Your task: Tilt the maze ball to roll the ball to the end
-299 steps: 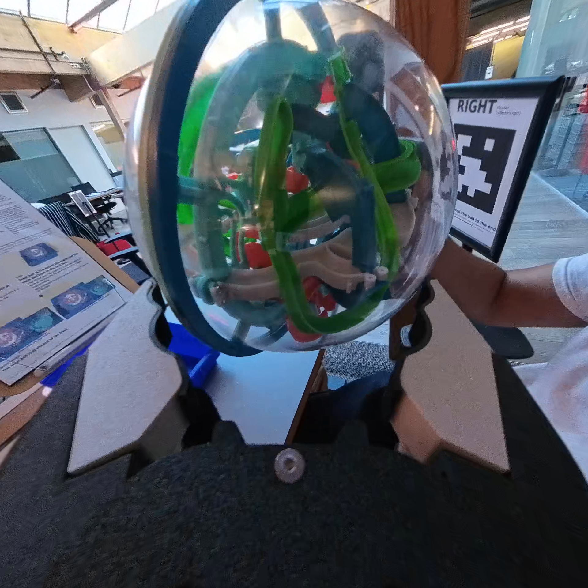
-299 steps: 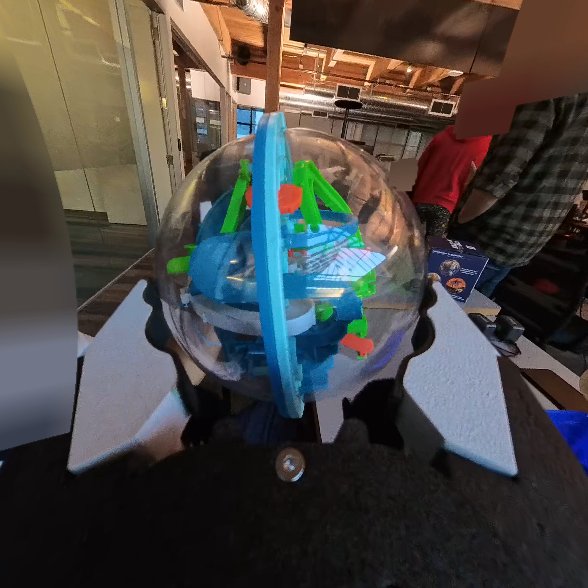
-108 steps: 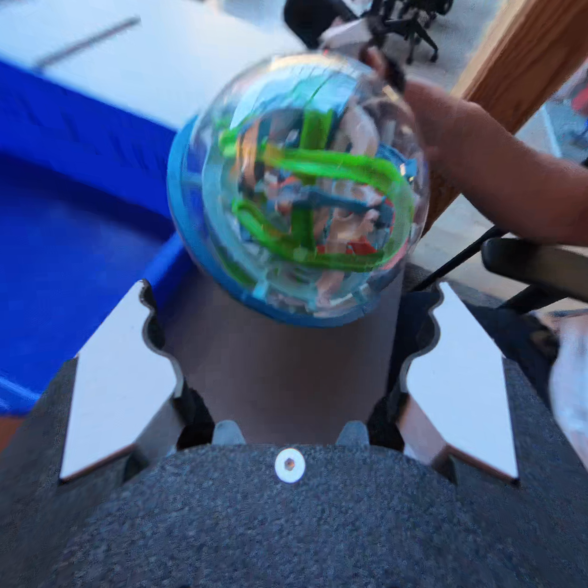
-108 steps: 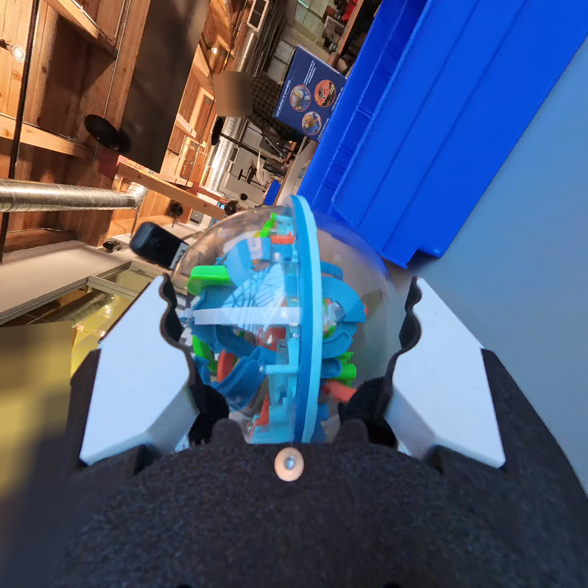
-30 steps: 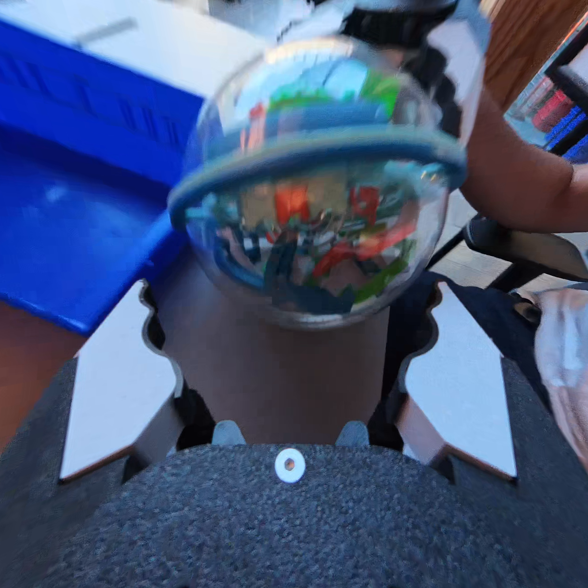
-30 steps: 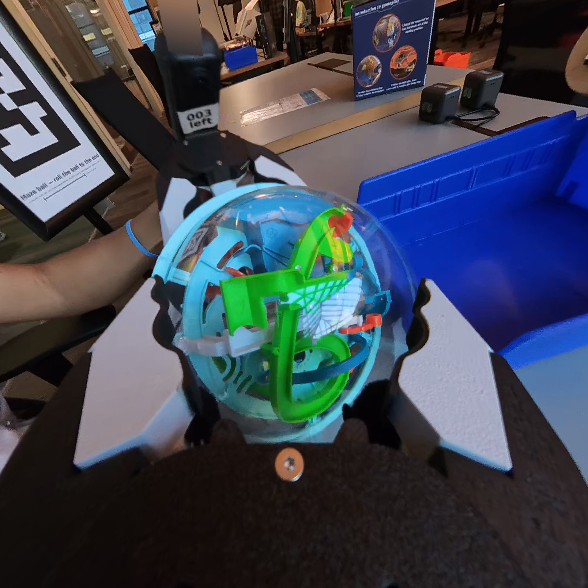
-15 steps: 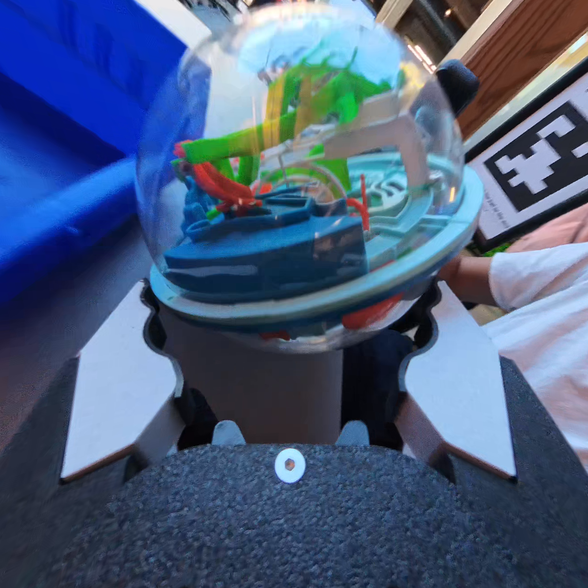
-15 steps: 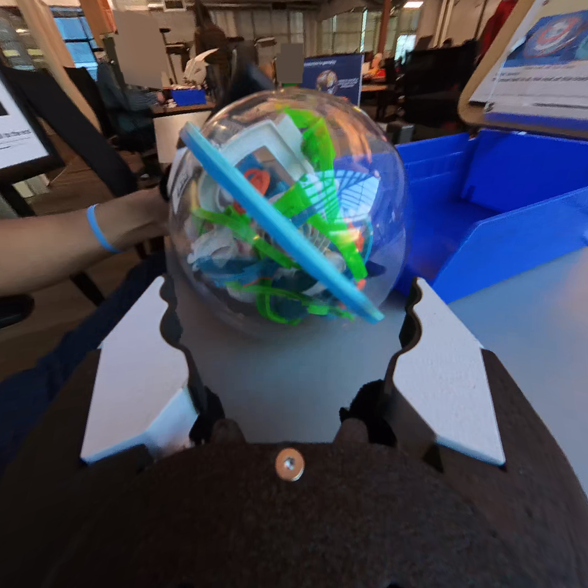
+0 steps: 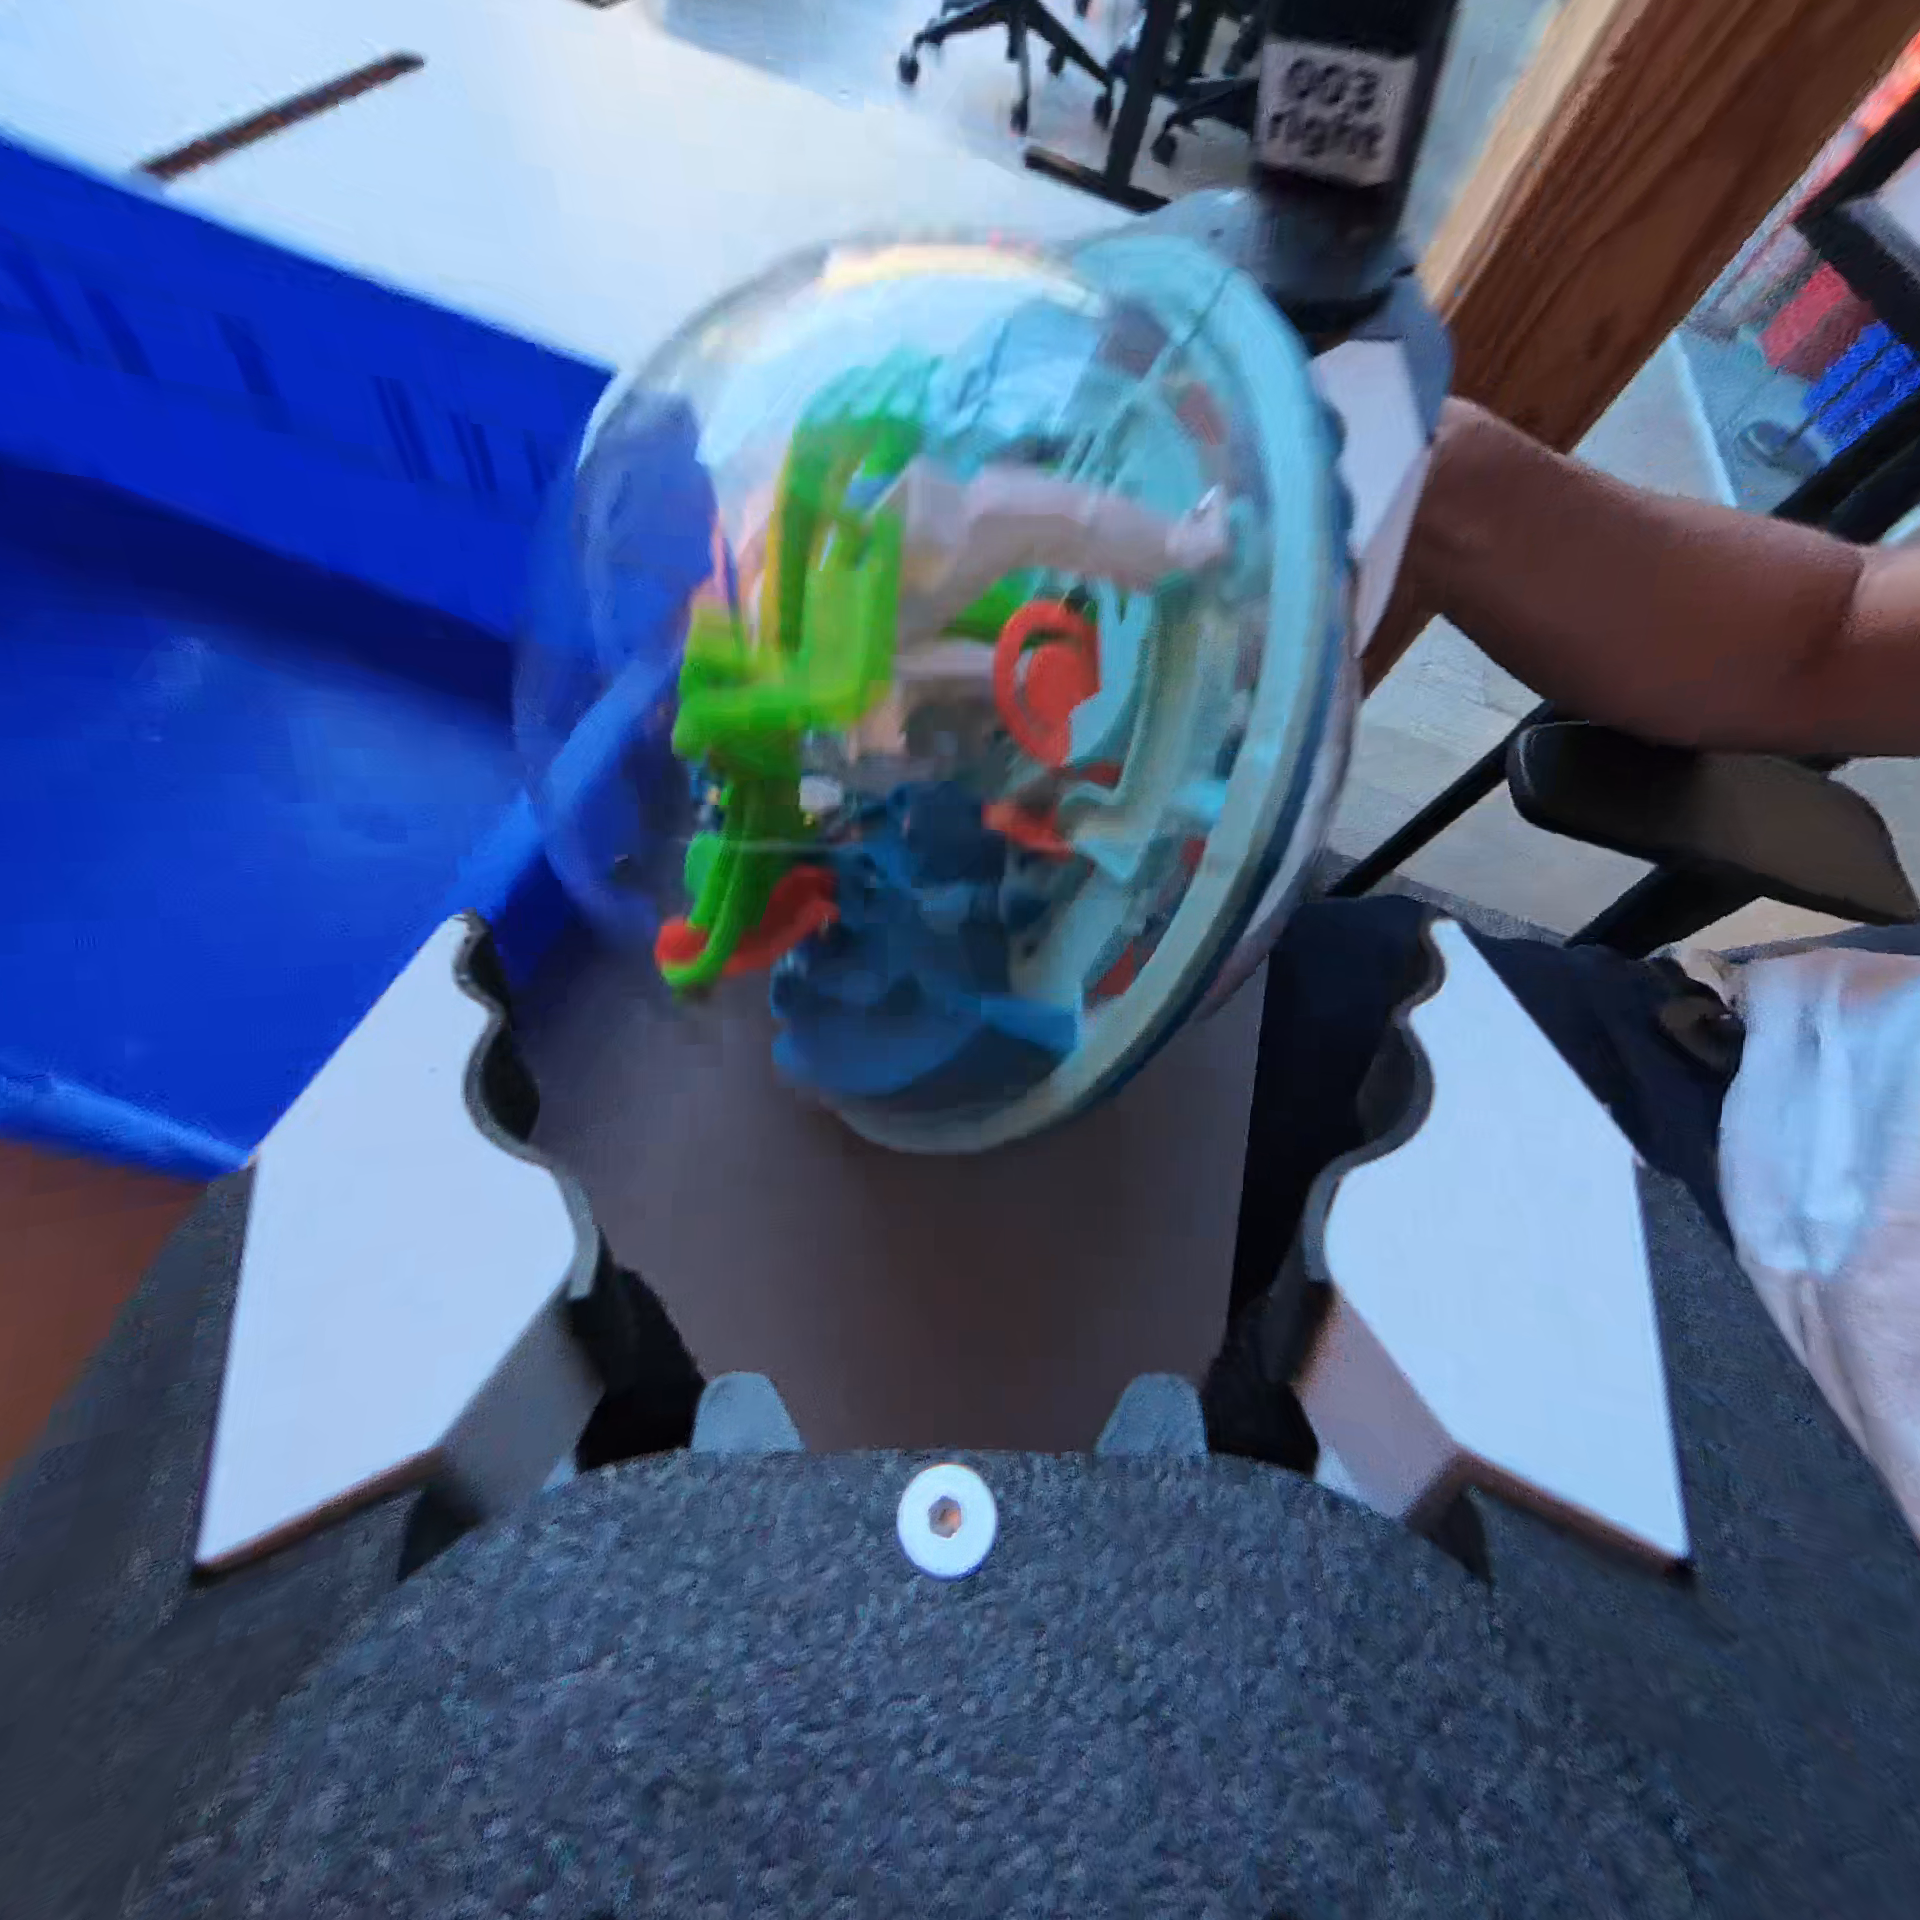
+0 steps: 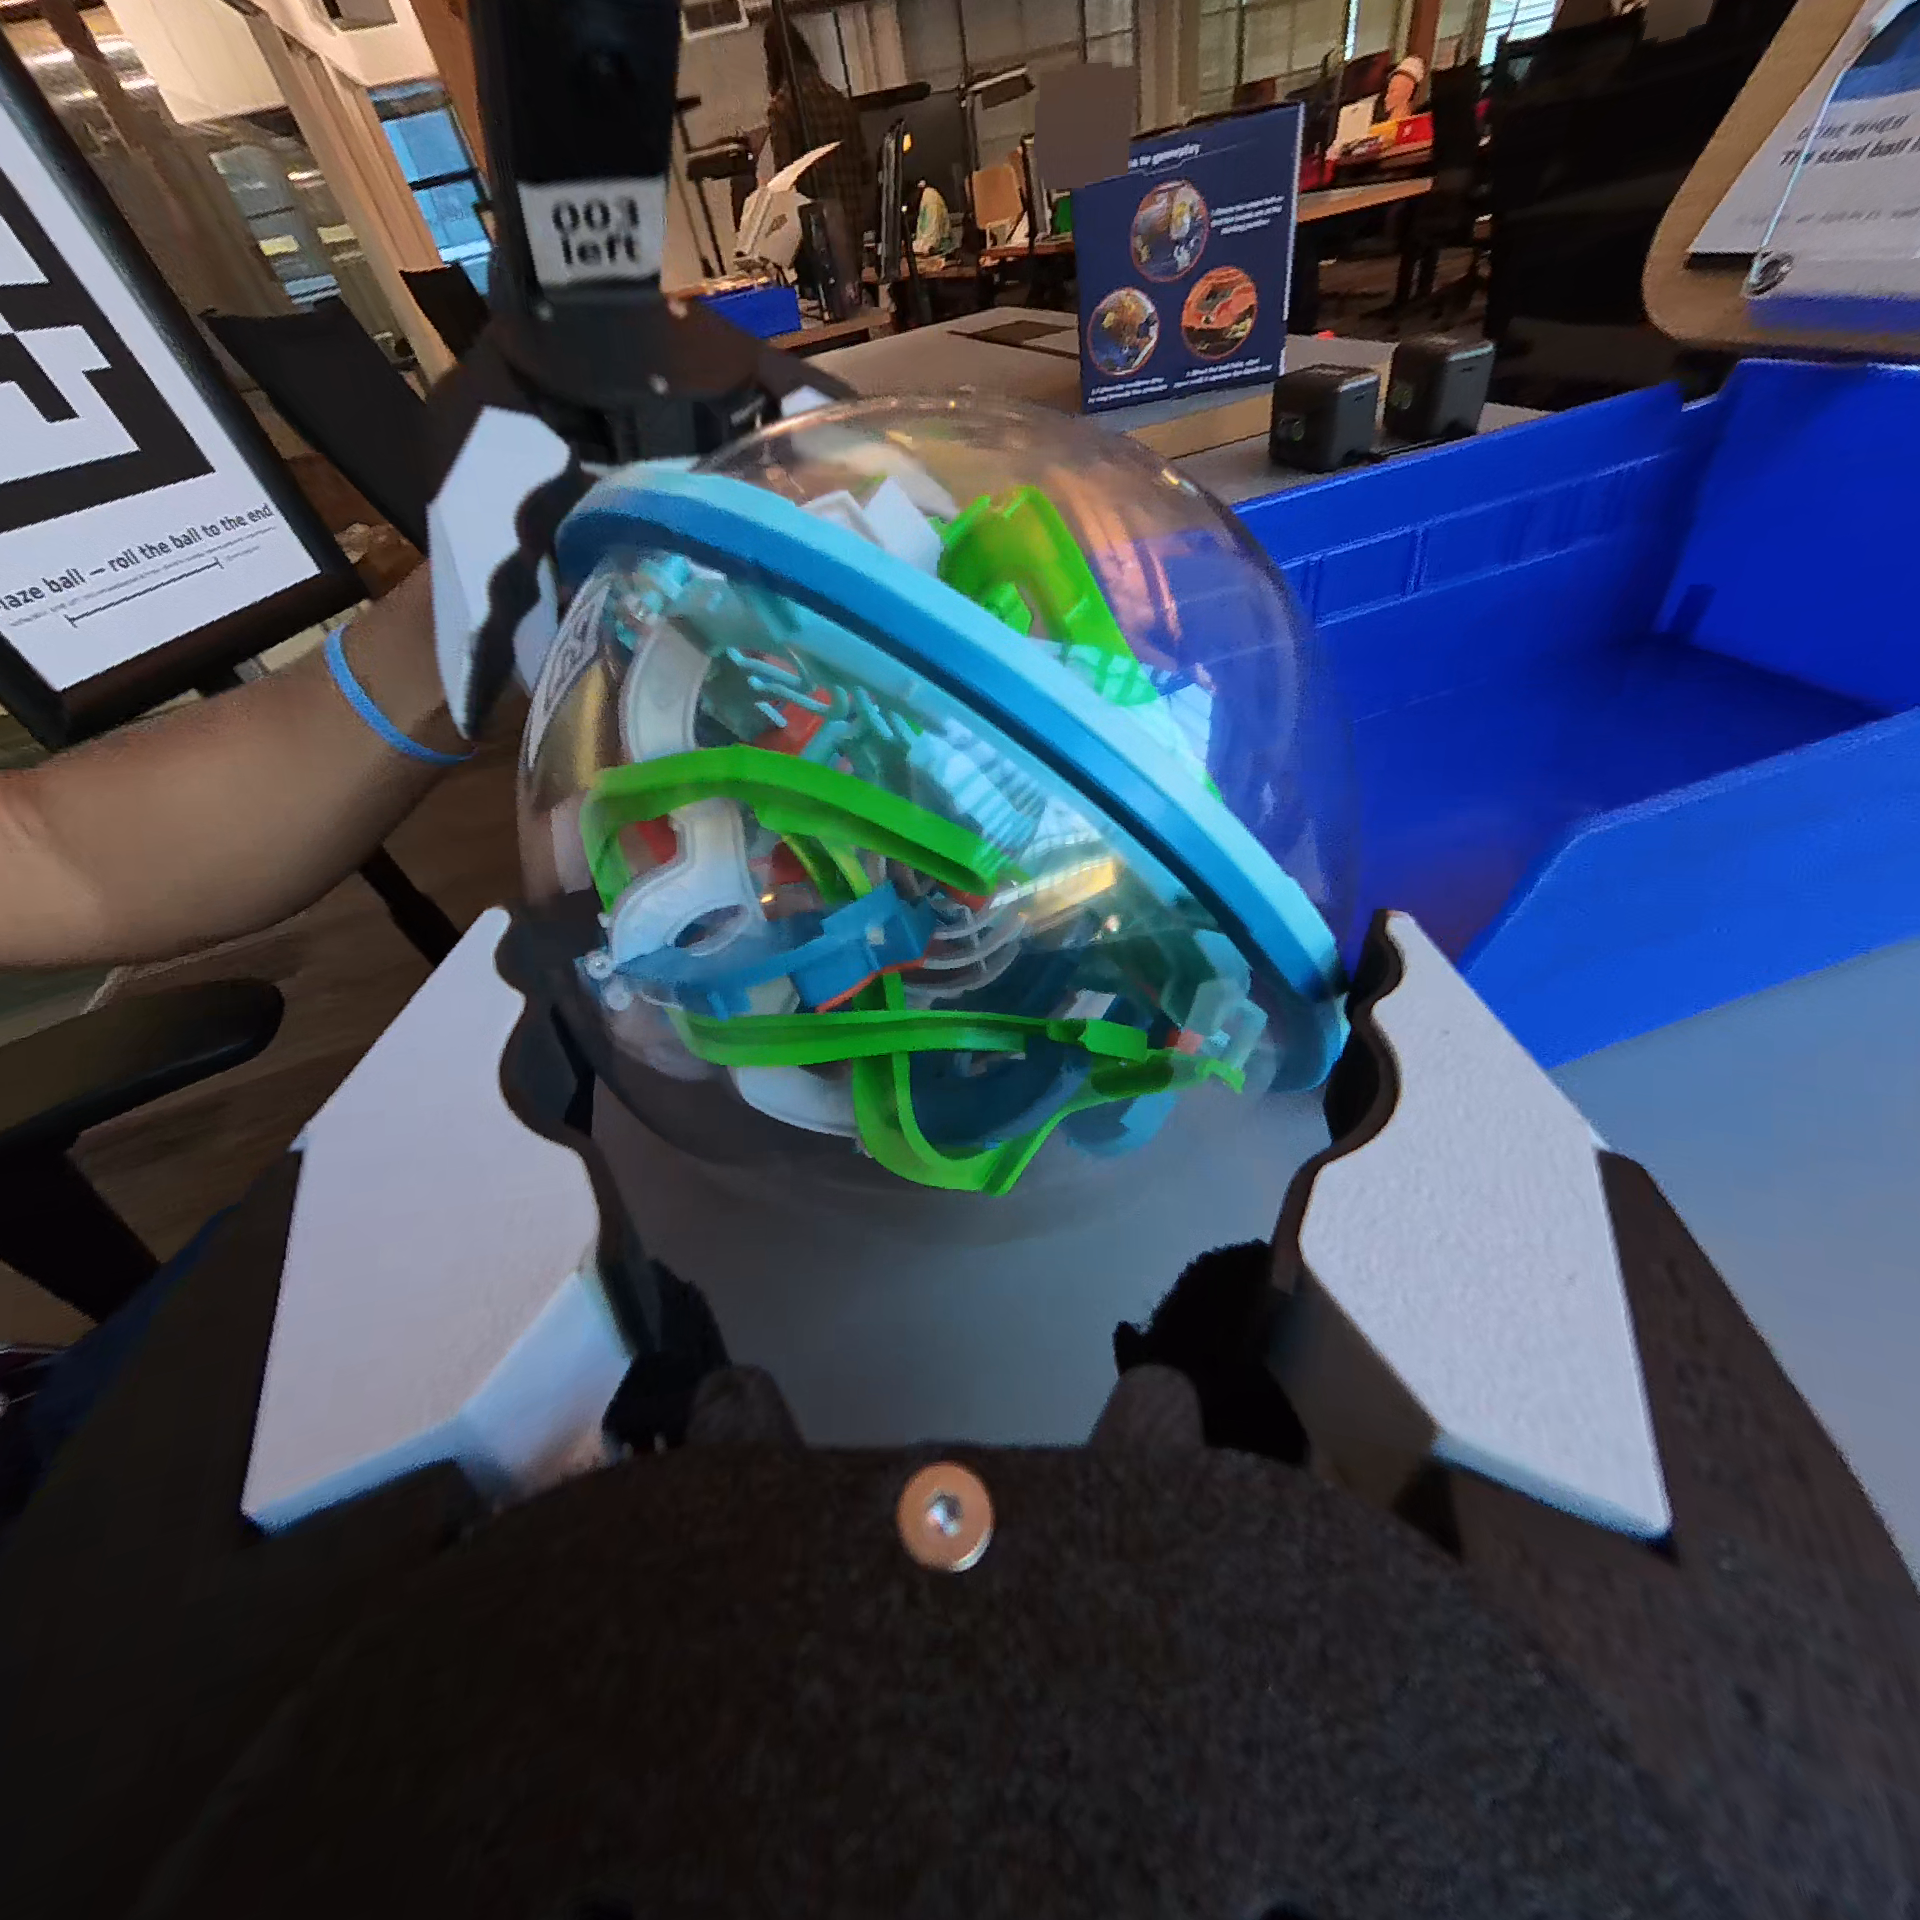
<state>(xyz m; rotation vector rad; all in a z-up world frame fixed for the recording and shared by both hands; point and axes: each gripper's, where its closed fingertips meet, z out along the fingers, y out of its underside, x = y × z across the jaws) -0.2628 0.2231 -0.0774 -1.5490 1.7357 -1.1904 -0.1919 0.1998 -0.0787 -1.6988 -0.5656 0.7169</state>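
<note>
The maze ball point(image 10: 914, 831) is a clear sphere with a light blue rim and green, blue, white and orange tracks inside. My right gripper point(image 10: 945, 935) holds it at the fingertips; the rim slants down to the right and touches the right finger point(image 10: 1455, 1195). It hangs low over the grey table point(image 10: 1766, 1143). In the left wrist view the maze ball point(image 9: 935, 675) is blurred, ahead of my open, empty left gripper point(image 9: 951, 935). The right gripper's finger point(image 9: 1382, 447) shows behind it. One left finger point(image 10: 483, 582) stands by the ball's far side. I cannot pick out the small ball inside.
A big blue bin point(image 10: 1662, 727) stands beside the ball and also shows in the left wrist view point(image 9: 208, 675). A framed black-and-white sign point(image 10: 125, 468) stands at the left. A person's forearm point(image 10: 208, 810) reaches in, and the other forearm point(image 9: 1662, 623) shows too. A wooden post point(image 9: 1662, 156) is at the back right.
Half a second ago the ball sat at my left fingertips with its rim near level, ahead of the right fingers. Now it sits between the right fingertips, rim steeply tilted, clear of the left.
</note>
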